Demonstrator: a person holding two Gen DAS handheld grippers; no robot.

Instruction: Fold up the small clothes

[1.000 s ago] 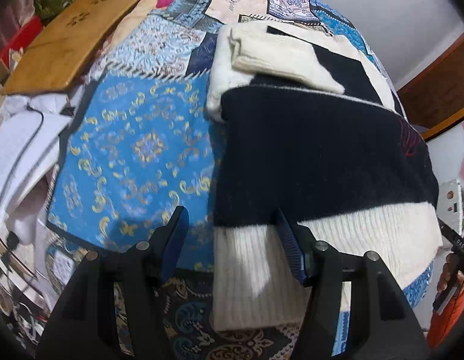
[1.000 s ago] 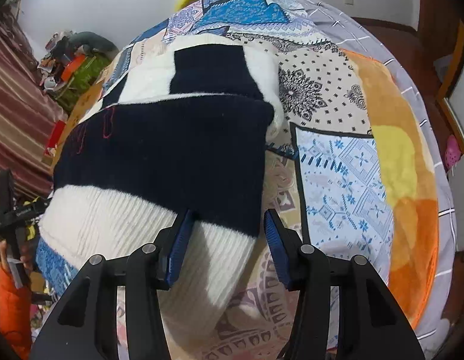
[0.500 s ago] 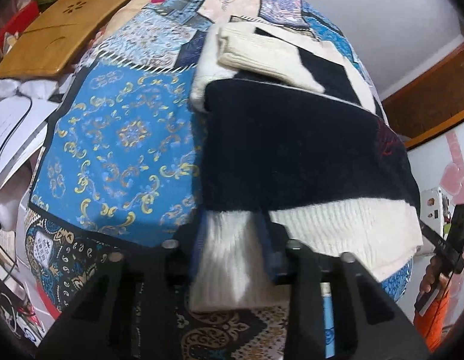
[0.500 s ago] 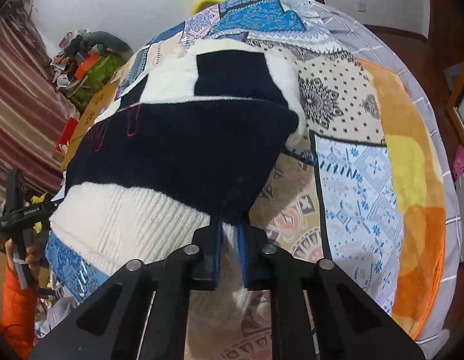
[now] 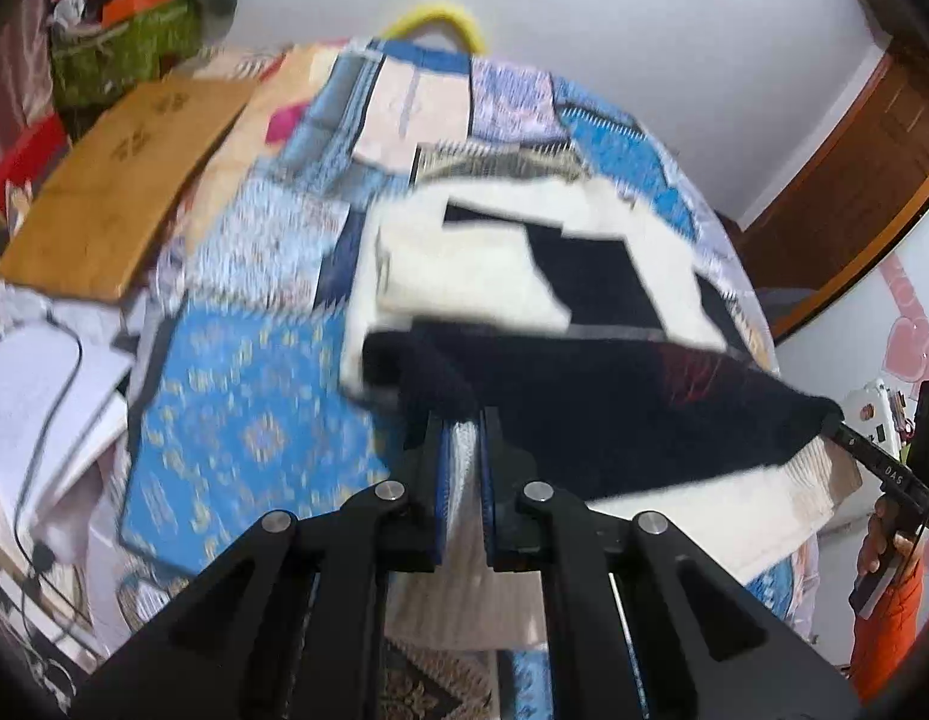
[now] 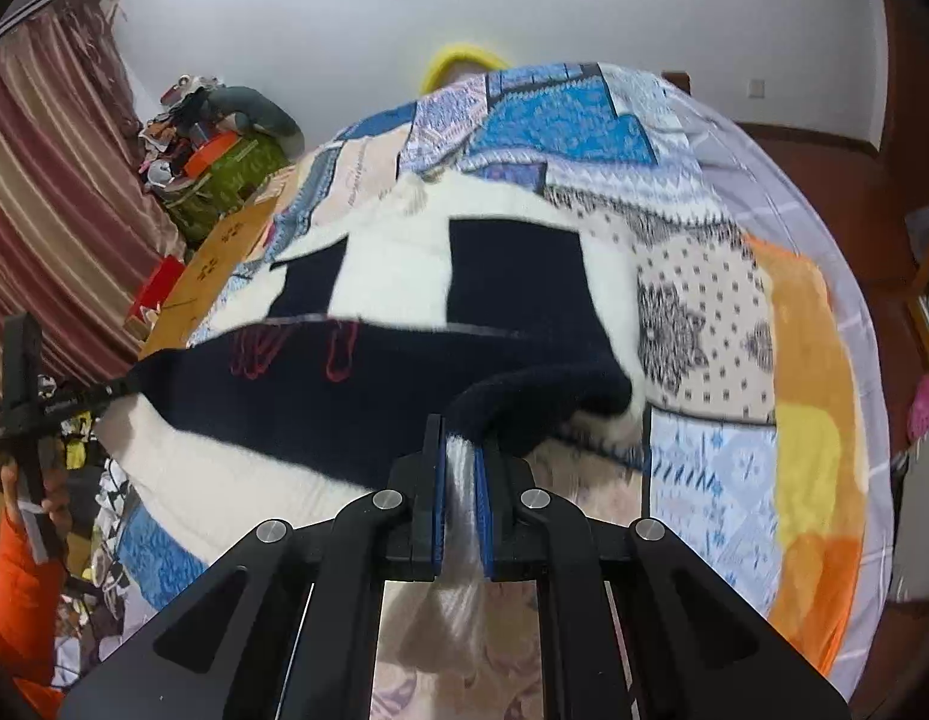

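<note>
A navy and white knitted sweater (image 5: 614,420) lies on a patchwork bedspread (image 5: 254,432); it also shows in the right wrist view (image 6: 344,396). My left gripper (image 5: 462,444) is shut on the sweater's white ribbed hem at its left corner and holds it raised. My right gripper (image 6: 460,450) is shut on the hem at its right corner, also raised. The hem hangs stretched between the two grippers. A white folded sleeve (image 5: 464,276) lies on the sweater's upper part, which rests flat on the bed.
A wooden board (image 5: 116,192) lies at the bed's left edge beside white papers and a cable (image 5: 50,360). A green box (image 6: 230,180) and striped curtain (image 6: 56,192) stand at the left. An orange blanket (image 6: 818,420) covers the bed's right side.
Both grippers closed on the sweater's white hem corners, then lifted them off the bed and forward; the lower part of the sweater now hangs raised.
</note>
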